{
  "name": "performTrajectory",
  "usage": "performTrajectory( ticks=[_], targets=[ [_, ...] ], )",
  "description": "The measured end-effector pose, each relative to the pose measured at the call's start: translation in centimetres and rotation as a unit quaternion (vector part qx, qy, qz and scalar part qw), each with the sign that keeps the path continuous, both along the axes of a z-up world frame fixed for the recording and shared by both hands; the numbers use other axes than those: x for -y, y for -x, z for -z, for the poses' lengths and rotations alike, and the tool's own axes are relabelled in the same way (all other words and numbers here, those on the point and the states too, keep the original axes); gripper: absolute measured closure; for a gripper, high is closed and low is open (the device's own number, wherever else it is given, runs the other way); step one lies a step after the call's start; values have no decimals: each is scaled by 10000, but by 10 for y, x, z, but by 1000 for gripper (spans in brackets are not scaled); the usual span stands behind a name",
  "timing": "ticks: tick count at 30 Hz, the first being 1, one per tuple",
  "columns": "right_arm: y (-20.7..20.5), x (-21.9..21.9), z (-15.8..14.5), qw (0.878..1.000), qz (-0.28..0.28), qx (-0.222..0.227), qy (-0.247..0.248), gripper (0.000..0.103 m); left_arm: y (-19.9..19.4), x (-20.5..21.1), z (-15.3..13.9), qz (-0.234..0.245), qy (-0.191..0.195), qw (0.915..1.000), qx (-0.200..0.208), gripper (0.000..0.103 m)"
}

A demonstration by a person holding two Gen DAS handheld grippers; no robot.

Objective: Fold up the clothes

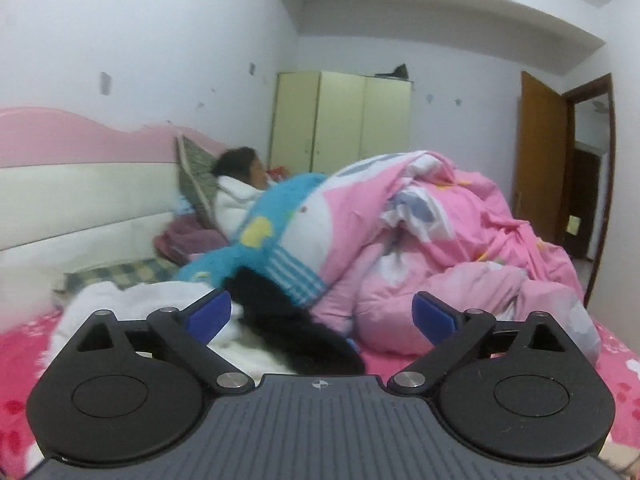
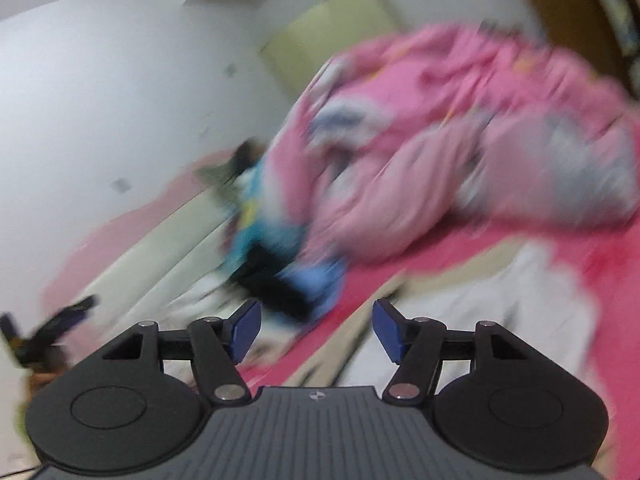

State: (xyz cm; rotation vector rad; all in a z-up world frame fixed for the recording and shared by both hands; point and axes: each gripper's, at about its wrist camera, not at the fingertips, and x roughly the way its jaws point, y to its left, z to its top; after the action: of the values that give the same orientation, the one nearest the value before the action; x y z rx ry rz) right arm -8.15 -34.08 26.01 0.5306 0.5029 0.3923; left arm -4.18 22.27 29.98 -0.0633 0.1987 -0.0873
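Observation:
In the left wrist view a black garment (image 1: 288,320) lies on the pink bed sheet (image 1: 24,340), partly over a crumpled white garment (image 1: 132,308). My left gripper (image 1: 322,316) hovers just before them, wide open, with nothing pressed between its blue pads. The right wrist view is tilted and motion-blurred. It shows the black garment (image 2: 276,284) beside a blue cloth (image 2: 316,276), and a white and beige garment (image 2: 480,312) spread on the sheet to the right. My right gripper (image 2: 318,332) is open above the sheet and holds nothing.
A large heap of pink quilt (image 1: 460,232) with a blue patterned cover (image 1: 272,232) fills the bed's far side. A person (image 1: 240,176) leans on a pillow against the pink and white headboard (image 1: 80,200). A pale wardrobe (image 1: 340,120) and a brown door (image 1: 544,160) stand behind.

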Motion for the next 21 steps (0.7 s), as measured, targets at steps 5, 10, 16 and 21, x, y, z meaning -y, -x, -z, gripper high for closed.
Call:
performTrajectory(
  ticks=[5,10,16,21],
  targets=[
    [-18,-89,82,9888,-899,-1092,-472,38,3,-11,87,74,141,9943,-1052,7],
    [-53,-163,189,9561,-1129,-2515,-989,45,7,-28,195,-23,944,9677,-2339,41],
    [-65,-205,238,9251,-1202,-3261,-1531,59,6,-49,255,12,2092,9346,-2878,55],
    [-60,-216,227,9384,-1308,-2875,-1401,87,1,-51,264,135,2233,9314,-2872,58]
  ],
)
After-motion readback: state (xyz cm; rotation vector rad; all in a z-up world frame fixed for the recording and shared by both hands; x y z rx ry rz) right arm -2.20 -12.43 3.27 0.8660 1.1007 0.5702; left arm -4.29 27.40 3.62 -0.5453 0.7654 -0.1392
